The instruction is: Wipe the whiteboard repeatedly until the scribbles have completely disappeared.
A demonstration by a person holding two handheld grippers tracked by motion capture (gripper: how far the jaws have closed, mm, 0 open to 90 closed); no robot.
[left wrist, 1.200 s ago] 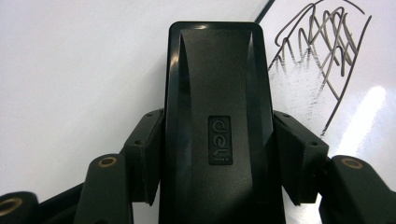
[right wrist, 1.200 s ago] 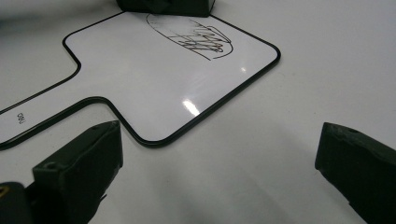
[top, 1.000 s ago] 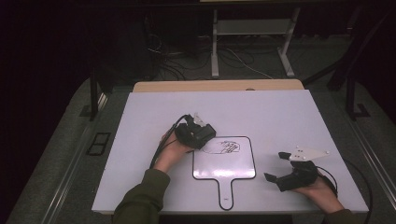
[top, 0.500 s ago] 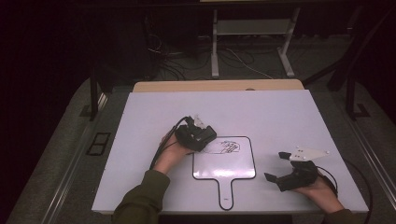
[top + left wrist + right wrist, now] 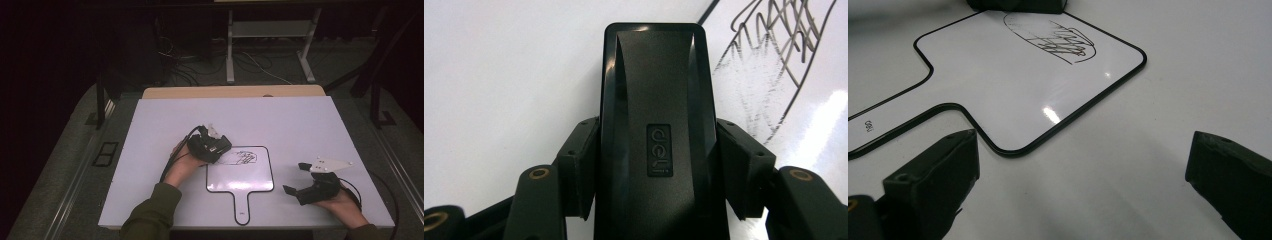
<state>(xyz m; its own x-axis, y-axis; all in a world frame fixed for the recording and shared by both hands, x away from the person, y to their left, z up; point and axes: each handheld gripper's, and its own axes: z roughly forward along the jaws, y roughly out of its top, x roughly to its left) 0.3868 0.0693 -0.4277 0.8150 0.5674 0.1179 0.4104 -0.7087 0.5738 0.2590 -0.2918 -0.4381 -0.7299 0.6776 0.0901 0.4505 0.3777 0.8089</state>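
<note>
A: So, from the high view, where is everything?
B: The left gripper (image 5: 216, 145) sits at the upper left corner of the paddle-shaped whiteboard (image 5: 250, 177), beside the scribble (image 5: 244, 158). The right gripper (image 5: 299, 180) rests on the table (image 5: 150, 150), right of the board.

A: And the left gripper view?
B: Its jaws clamp a black eraser (image 5: 656, 135) from both sides, just beside the scribble.

A: The right gripper view?
B: Jaws spread wide, nothing between them, whiteboard ahead.

Whiteboard (image 5: 240, 182) mid-table; table (image 5: 300, 125) beyond lies free.
</note>
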